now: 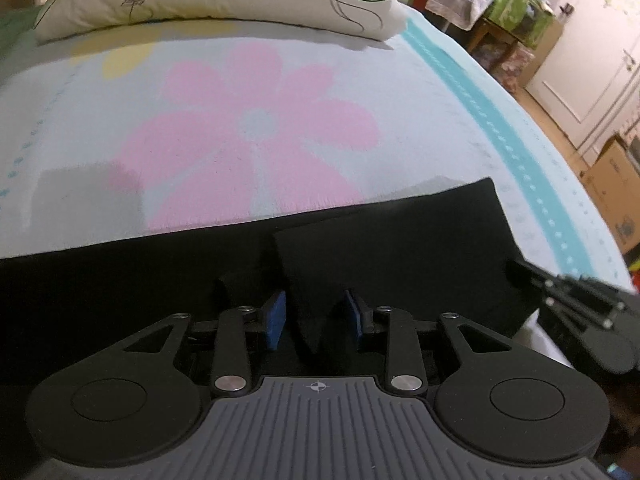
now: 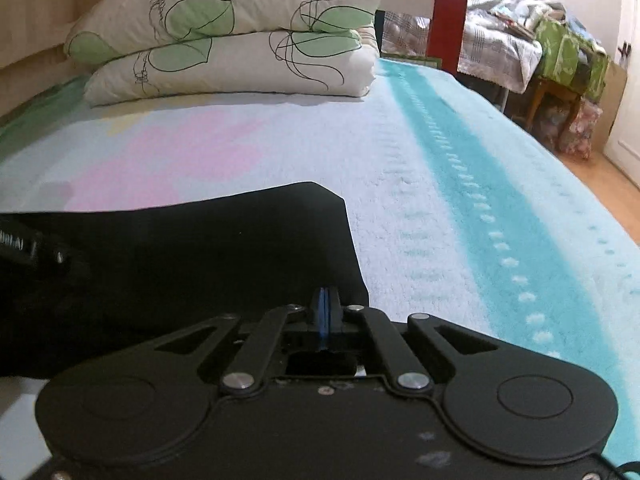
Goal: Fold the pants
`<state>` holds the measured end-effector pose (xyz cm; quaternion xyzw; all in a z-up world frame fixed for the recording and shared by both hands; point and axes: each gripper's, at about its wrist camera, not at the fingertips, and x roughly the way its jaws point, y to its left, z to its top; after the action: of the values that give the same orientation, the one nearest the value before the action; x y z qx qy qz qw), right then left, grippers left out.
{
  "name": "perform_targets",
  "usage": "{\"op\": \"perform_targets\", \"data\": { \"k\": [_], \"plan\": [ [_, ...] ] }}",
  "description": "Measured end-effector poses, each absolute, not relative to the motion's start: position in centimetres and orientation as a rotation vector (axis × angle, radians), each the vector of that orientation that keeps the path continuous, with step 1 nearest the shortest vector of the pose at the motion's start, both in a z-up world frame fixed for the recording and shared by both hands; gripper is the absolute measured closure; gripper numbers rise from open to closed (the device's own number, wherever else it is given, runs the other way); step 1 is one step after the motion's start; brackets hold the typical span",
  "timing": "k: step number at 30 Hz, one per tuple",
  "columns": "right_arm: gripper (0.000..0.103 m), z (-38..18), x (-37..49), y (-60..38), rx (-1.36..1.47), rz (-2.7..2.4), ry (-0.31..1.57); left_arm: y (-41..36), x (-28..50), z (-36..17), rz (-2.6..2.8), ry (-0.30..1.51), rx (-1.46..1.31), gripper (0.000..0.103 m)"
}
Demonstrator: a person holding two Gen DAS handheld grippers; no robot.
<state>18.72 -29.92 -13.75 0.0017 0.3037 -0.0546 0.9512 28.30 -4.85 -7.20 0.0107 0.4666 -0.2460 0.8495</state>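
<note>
Left gripper (image 1: 315, 322) was open astride a raised pants (image 1: 360, 248) corner at lower centre, right gripper (image 2: 323, 312) pinched shut at the hem edge — lift both evenly.

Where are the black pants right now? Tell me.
The black pants lie across the near end of the blanket, below its pink flower; a raised fold sits between the left gripper jaws.

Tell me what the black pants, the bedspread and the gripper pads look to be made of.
Black pants: soft matte cloth, probably a knit or fleece; it shows no sheen and folds limply.
Bedspread: fuzzy towel-like pile, likely terry or plush; a nubby surface shows in the teal stripe.
Pads on the left gripper: blue, matte, seemingly foam or rubber; the look leaves it open.
</note>
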Motion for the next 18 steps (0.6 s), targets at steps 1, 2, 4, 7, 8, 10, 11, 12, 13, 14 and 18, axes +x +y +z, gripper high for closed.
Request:
{"op": "perform_targets", "data": {
  "k": [1, 2, 4, 7, 8, 10, 11, 12, 13, 14, 18],
  "plan": [
    [0.103, -13.7, 18.7, -29.7, 0.002, -0.113, 0.613, -4.4, 28.3, -6.9, -0.52, 0.99, 0.007, 0.073],
    [0.102, -13.5, 18.5, -29.8, 0.004, -0.104, 0.609, -3.8, 28.2, -6.5, -0.516, 0.995, -0.002, 0.073],
    [0.094, -13.0, 17.6, -30.0, 0.036, -0.07, 0.58, -2.3, 27.9, -5.4, -0.481, 0.972, -0.003, 0.073],
    [0.093, -11.4, 15.9, -29.5, 0.048, -0.032, 0.506, 0.9, 27.1, -3.7, -0.414, 0.934, 0.002, 0.071],
    [0.091, -11.0, 15.5, -29.1, 0.053, -0.011, 0.493, 2.2, 26.9, -3.3, -0.377, 0.936, -0.002, 0.071],
    [0.091, -10.7, 15.4, -28.2, 0.06, 0.034, 0.492, 4.9, 26.5, -2.9, -0.312, 0.939, -0.027, 0.07],
    [0.091, -10.7, 15.5, -27.6, 0.056, 0.05, 0.496, 6.4, 26.1, -2.7, -0.29, 0.935, -0.044, 0.07],
    [0.091, -10.6, 15.6, -26.8, 0.045, 0.069, 0.498, 7.9, 25.7, -2.5, -0.265, 0.933, -0.055, 0.07],
    [0.091, -10.4, 15.7, -26.0, 0.032, 0.088, 0.498, 9.2, 25.2, -2.5, -0.238, 0.934, -0.056, 0.07],
    [0.091, -10.3, 15.8, -25.1, 0.024, 0.101, 0.495, 10.4, 24.8, -2.4, -0.213, 0.935, -0.056, 0.069],
    [0.09, -10.4, 16.3, -21.1, -0.002, 0.19, 0.52, 15.7, 23.0, -2.6, -0.108, 0.933, -0.088, 0.068]
  ]
}}
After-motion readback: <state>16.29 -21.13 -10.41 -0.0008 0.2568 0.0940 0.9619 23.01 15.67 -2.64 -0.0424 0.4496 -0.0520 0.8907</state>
